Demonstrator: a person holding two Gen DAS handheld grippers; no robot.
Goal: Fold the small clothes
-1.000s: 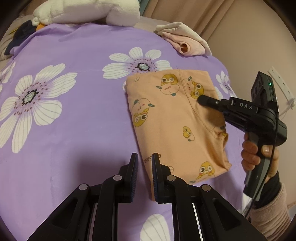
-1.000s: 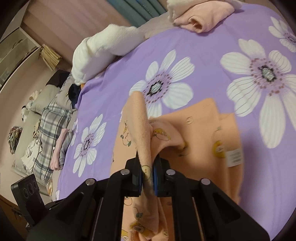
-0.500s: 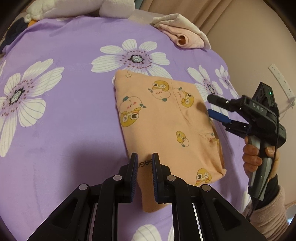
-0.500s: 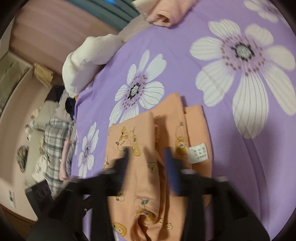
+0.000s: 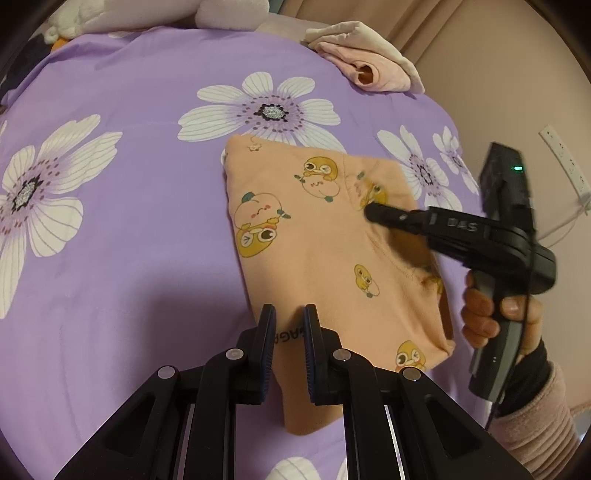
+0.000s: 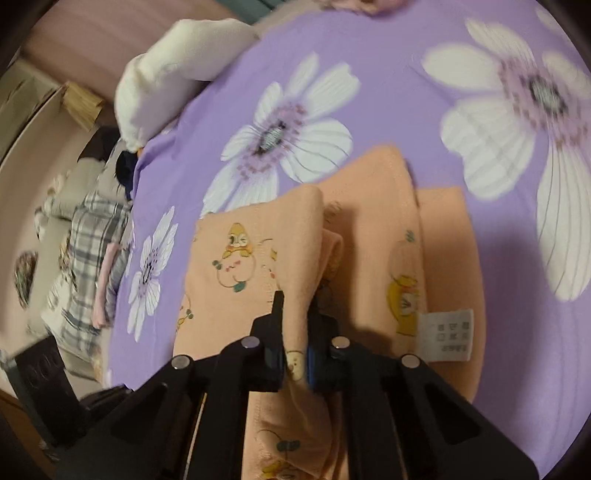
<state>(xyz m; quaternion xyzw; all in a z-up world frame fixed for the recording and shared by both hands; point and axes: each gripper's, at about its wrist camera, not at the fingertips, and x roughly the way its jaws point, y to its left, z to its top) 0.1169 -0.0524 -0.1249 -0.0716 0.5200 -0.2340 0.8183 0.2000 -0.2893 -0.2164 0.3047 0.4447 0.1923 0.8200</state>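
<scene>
A small orange garment with cartoon duck prints (image 5: 317, 236) lies folded on the purple flowered bedspread (image 5: 122, 236). My left gripper (image 5: 290, 317) hovers over its near edge, fingers slightly parted with nothing between them. My right gripper (image 5: 369, 212) comes in from the right and rests on the garment's far right part. In the right wrist view the right gripper (image 6: 295, 314) is shut on a raised fold of the orange garment (image 6: 240, 280). A white care label (image 6: 445, 334) shows at its right edge.
A folded pink and cream cloth (image 5: 365, 62) lies at the far edge of the bed. A white plush pillow (image 5: 155, 14) sits at the head. A plaid garment heap (image 6: 85, 266) lies beside the bed on the left. A wall (image 5: 517, 74) is close on the right.
My right gripper opened off the garment half a second ago, then came back and shut on a fold near its right side. My left gripper moved slightly nearer over the near edge.
</scene>
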